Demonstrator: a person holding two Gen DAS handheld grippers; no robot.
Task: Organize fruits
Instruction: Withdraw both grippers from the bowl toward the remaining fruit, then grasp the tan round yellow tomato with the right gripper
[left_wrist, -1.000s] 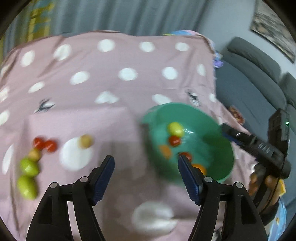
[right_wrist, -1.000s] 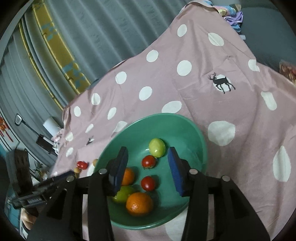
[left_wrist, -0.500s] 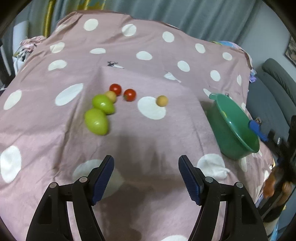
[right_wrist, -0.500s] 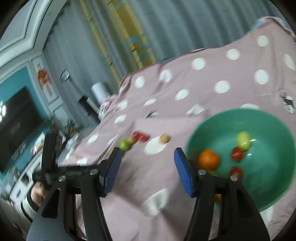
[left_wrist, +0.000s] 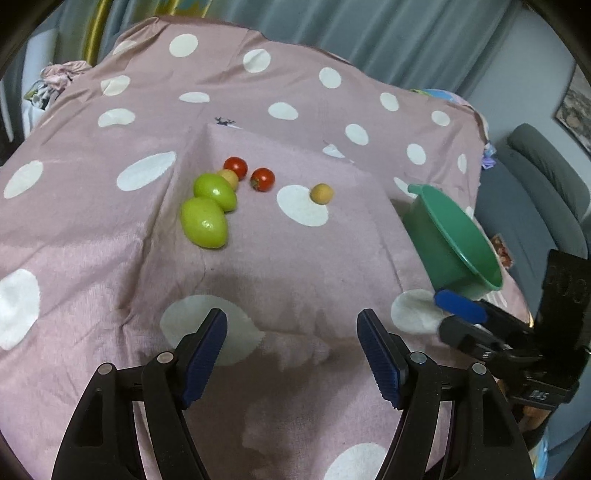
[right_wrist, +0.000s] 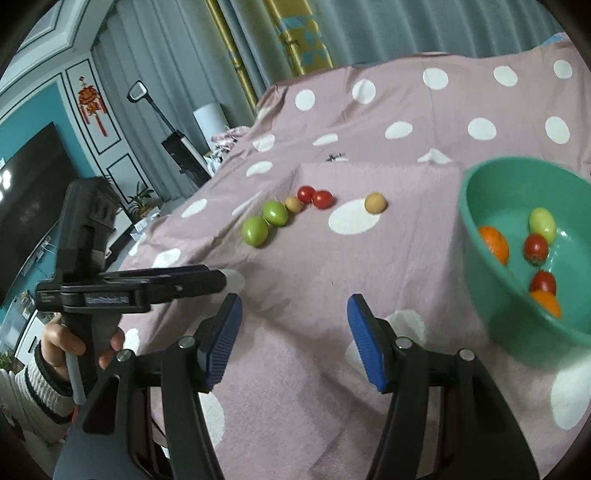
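Note:
On the pink dotted cloth (left_wrist: 110, 258) lie two green fruits (left_wrist: 204, 221) (left_wrist: 215, 191), two red tomatoes (left_wrist: 235, 167) (left_wrist: 262, 178) and two small tan fruits (left_wrist: 229, 177) (left_wrist: 321, 193). The same group shows in the right wrist view (right_wrist: 275, 213). A green bowl (left_wrist: 452, 240) stands at the right; it holds oranges (right_wrist: 494, 242), tomatoes (right_wrist: 535, 247) and a green fruit (right_wrist: 542, 223). My left gripper (left_wrist: 291, 354) is open and empty, short of the fruits. My right gripper (right_wrist: 293, 336) is open and empty, left of the bowl (right_wrist: 476, 229).
The cloth drapes over a raised table top and drops away at the sides. A grey sofa (left_wrist: 535, 177) stands at the right. Curtains (right_wrist: 295, 40), a TV (right_wrist: 26, 199) and a lamp (right_wrist: 138, 90) lie beyond the table.
Both grippers pulled back from the bowl and swung left toward the loose fruits. The left view now looks at the fruit group; the right gripper stays open and has left the bowl.

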